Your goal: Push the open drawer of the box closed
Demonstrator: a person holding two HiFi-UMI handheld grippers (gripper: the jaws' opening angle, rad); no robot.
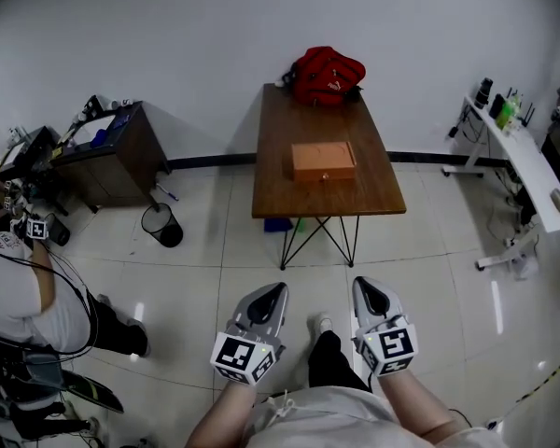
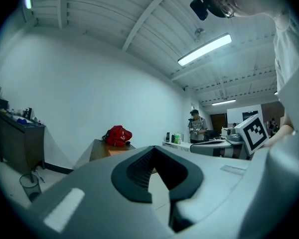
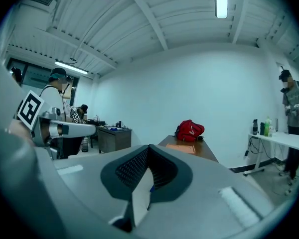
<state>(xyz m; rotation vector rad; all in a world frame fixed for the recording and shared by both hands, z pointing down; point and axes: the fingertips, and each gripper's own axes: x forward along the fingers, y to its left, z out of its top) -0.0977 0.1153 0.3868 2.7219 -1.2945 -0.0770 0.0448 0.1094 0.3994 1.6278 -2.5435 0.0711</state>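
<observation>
1. Box [image 1: 323,161]: a low, flat-topped wooden case, orange-brown. It sits on the table well ahead of both grippers and in line with the gap between them. Its drawer [image 1: 324,175] faces back toward the grippers and carries a small knob. From this far off I cannot tell how far the drawer stands out.
2. Table [image 1: 280,138]: a dark brown wooden top, smooth and rectangular, on thin black crossed legs. A soft red bag [image 1: 328,75] slumps at its end, beyond the box.
3. Left gripper [image 1: 278,289] and right gripper [image 1: 364,286]: both are held low, close to the person's body, with their tips pointing toward the table. Each has its ribbed dark pads brought together at the tips, with nothing between them.
4. The step in hand looks like the approach, since the box is well out of reach.
5. To do it well, bring one closed gripper level with the drawer front. Meet it squarely near the knob and push straight in, so the light box does not skid across the smooth top. The other gripper could brace the far side of the box.
6. Glossy pale floor tiles lie between the grippers and the table.
</observation>
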